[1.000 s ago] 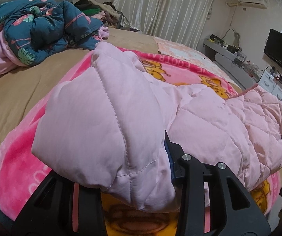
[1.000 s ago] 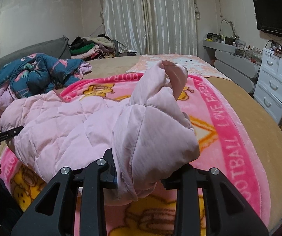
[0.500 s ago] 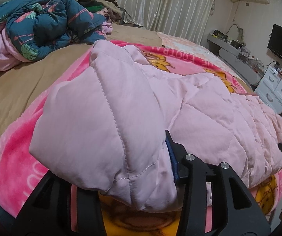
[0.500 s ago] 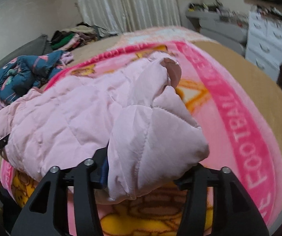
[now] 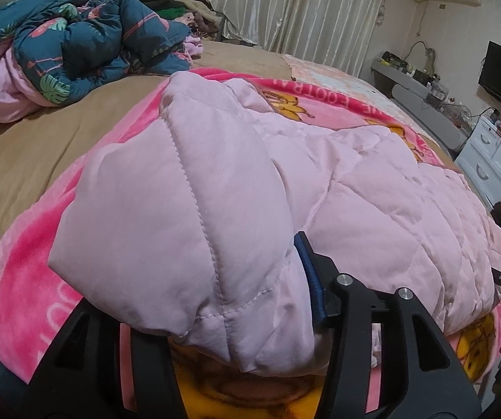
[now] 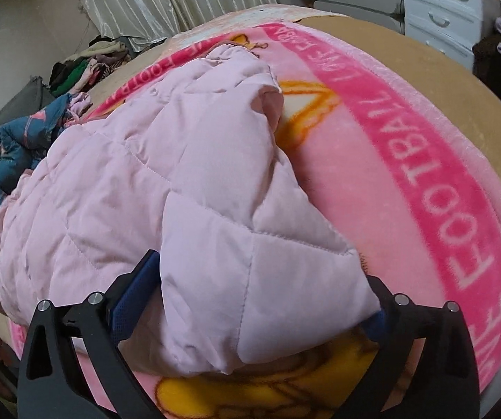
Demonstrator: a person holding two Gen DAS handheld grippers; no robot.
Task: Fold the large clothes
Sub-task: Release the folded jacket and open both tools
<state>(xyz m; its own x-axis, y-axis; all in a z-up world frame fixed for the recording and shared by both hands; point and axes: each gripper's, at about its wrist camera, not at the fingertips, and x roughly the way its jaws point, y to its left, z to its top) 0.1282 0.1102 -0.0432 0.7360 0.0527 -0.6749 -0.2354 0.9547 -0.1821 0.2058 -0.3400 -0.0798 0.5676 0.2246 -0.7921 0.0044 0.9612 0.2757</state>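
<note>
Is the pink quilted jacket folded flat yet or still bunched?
Still bunched. The pink quilted jacket lies in a puffy heap on the pink blanket, one padded corner between the right gripper's jaws, which have just been opening.

Pink quilted jacket (image 5: 236, 188), bunched on blanket (image 5: 30, 279)

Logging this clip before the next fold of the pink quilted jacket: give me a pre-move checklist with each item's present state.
1. Right gripper let go: ok; its jaws have just been opening and stand wide, the corner lying loose between them.
2. Left gripper let go: cannot tell; jaws have been opening, but the jacket hides one finger.
3. Pink quilted jacket resting on the pink cartoon blanket: ok.
4. Folded part lying flat: not ok; it is puffed and bunched near both grippers.
5. Teal flamingo-print comforter apart from the jacket: ok.
</note>
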